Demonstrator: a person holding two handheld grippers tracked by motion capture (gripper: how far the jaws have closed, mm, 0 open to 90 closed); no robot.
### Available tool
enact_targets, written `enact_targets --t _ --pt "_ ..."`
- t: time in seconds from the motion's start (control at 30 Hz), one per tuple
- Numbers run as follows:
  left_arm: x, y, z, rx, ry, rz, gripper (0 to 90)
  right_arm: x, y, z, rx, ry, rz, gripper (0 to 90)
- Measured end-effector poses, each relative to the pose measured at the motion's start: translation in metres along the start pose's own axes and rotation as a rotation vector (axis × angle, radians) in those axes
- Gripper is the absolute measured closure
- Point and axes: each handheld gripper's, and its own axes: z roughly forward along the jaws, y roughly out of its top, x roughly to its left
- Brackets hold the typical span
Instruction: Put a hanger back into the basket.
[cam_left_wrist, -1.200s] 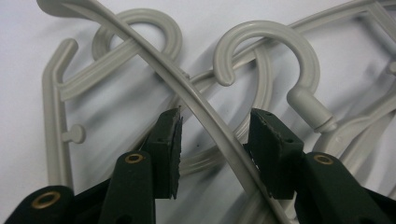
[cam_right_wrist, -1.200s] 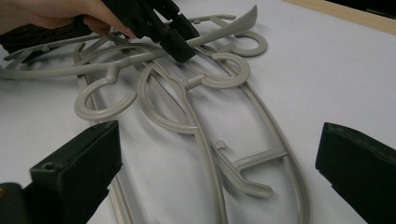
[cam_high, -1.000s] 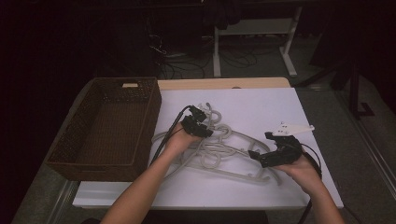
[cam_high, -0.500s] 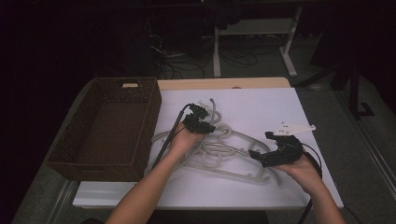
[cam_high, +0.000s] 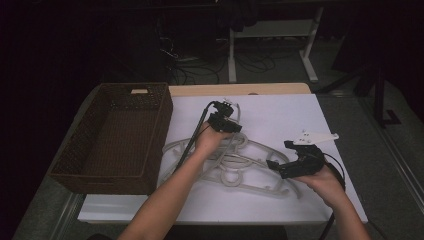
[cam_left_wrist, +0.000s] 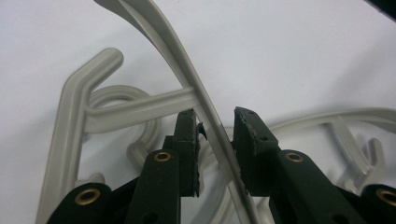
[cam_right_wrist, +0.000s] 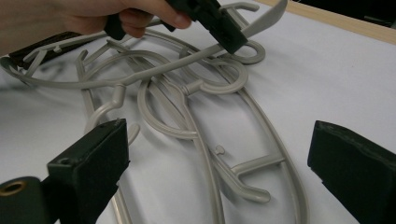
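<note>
Several grey plastic hangers (cam_high: 250, 172) lie tangled on the white table top (cam_high: 280, 110). My left gripper (cam_high: 231, 126) is over the far end of the pile, and its jaws have just been closing. In the left gripper view they are shut on the thin curved arm of one hanger (cam_left_wrist: 205, 112), which runs up between the pads. In the right gripper view that hanger (cam_right_wrist: 154, 65) is raised above the others, clamped by the left gripper (cam_right_wrist: 229, 39). My right gripper (cam_right_wrist: 219, 177) stands wide open over the near right of the pile (cam_high: 281, 155), with nothing between its fingers.
A dark wicker basket (cam_high: 162, 125) stands at the left of the table, right beside the pile. White surface lies open at the far right (cam_high: 300, 107). A wooden strip (cam_high: 240, 89) edges the far side. Cables trail from both grippers.
My left hand has moved a little away and to the right, lifting the gripped hanger's arm off the pile. The right hand has stayed put.
</note>
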Motion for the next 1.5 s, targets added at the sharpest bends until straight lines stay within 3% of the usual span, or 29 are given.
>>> enact_targets --t 0.07,0.13,0.23,0.4,0.53,0.7,0.87,1.03,1.17,1.33,1.5 --pt "0.006 -0.001 0.008 0.025 0.004 -0.016 70.5 0.0 0.0 0.0 -0.001 0.002 -0.001 5.1" --pt "0.009 -0.003 0.012 0.045 0.007 -0.004 67.5 0.0 0.0 0.0 -0.002 0.004 -0.002 5.1" --pt "0.008 -0.004 0.008 0.054 0.038 0.036 52.0 0.0 0.0 -0.001 -0.004 0.004 -0.003 5.2" --pt "0.003 -0.009 -0.019 0.007 0.04 0.086 35.7 0.001 0.001 -0.001 -0.007 0.004 -0.004 5.2" --pt "-0.002 -0.026 -0.05 -0.043 0.015 0.117 32.3 0.002 0.001 0.0 -0.002 0.004 -0.004 5.2" --pt "-0.011 -0.059 -0.087 -0.086 0.004 0.144 32.1 0.003 0.001 0.002 0.003 0.005 -0.008 5.2" --pt "-0.024 -0.097 -0.107 -0.094 -0.002 0.161 34.9 0.004 0.0 0.004 0.009 0.006 -0.01 5.2" --pt "-0.034 -0.133 -0.11 -0.057 0.0 0.176 40.6 0.006 0.0 0.006 0.016 0.01 -0.014 5.2" --pt "-0.035 -0.156 -0.11 -0.026 0.025 0.174 46.6 0.006 -0.001 0.007 0.018 0.012 -0.017 5.2" --pt "-0.036 -0.175 -0.109 0.03 0.057 0.176 52.4 0.007 -0.002 0.009 0.023 0.014 -0.018 5.3" --pt "-0.037 -0.181 -0.107 0.078 0.079 0.174 63.5 0.008 -0.002 0.009 0.029 0.011 -0.022 5.5"
